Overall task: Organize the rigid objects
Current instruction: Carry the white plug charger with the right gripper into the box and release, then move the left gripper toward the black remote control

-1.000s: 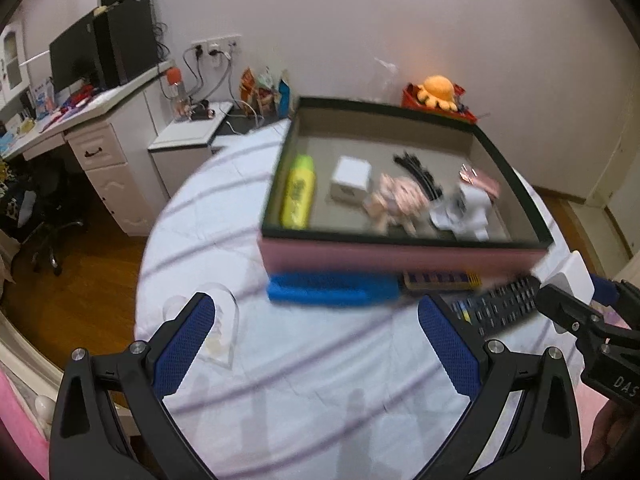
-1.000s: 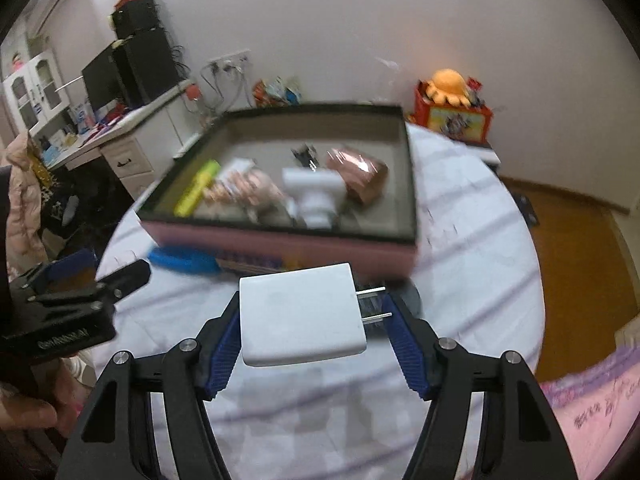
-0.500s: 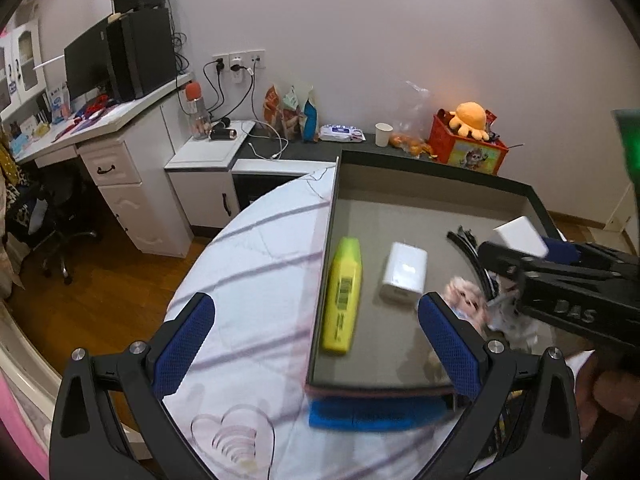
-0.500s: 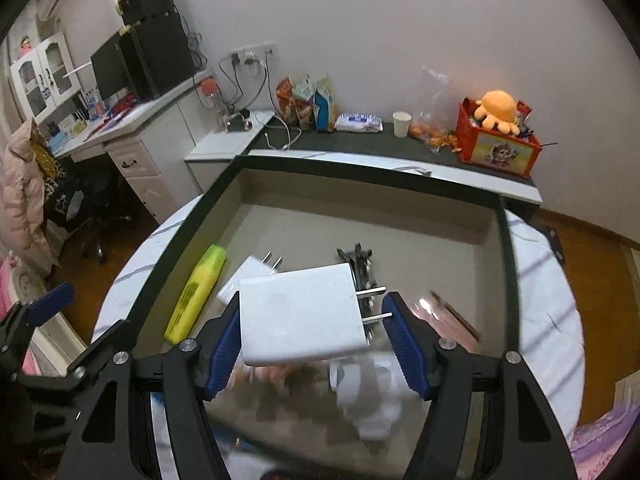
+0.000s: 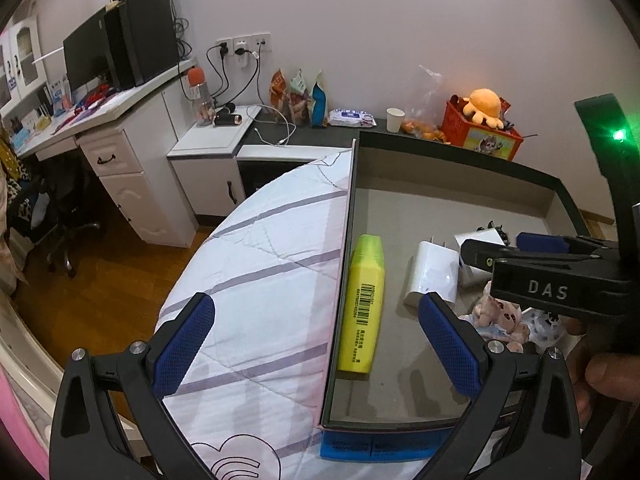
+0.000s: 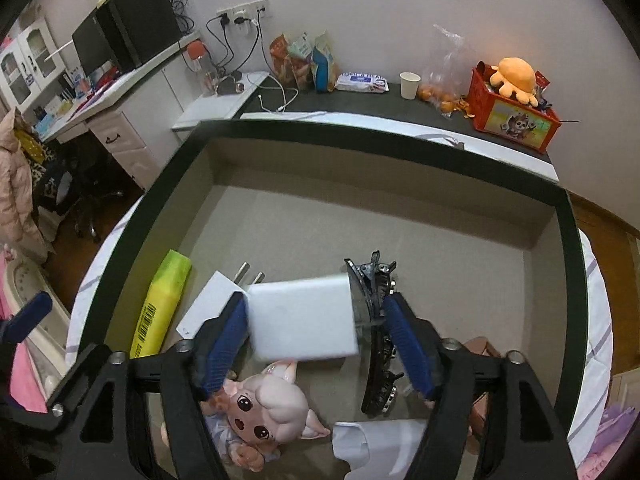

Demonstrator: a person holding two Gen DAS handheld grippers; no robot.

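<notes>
A dark-rimmed box [image 6: 572, 248] [image 5: 344, 264] sits on the round table. My right gripper [image 6: 316, 340] is open over the box, and a white charger [image 6: 302, 320] sits between its pads, free of the right pad and slightly blurred. It also shows in the left wrist view [image 5: 478, 238]. In the box lie a yellow highlighter [image 6: 160, 304] [image 5: 364, 296], another white charger [image 6: 208, 308] [image 5: 432, 272], a black hair clip [image 6: 374, 296] and a pink doll [image 6: 260, 404] [image 5: 500, 316]. My left gripper [image 5: 316, 344] is open and empty above the box's left edge.
A blue flat object [image 5: 380, 446] lies against the box's front wall. The table has a striped white cloth [image 5: 256, 280]. Behind stand a white desk [image 5: 120, 148], a dark counter with snacks [image 6: 360, 100] and a red toy box [image 6: 512, 116].
Both grippers moved forward over the box. My right gripper lowered into it and opened, and the white charger has dropped loose between its pads.
</notes>
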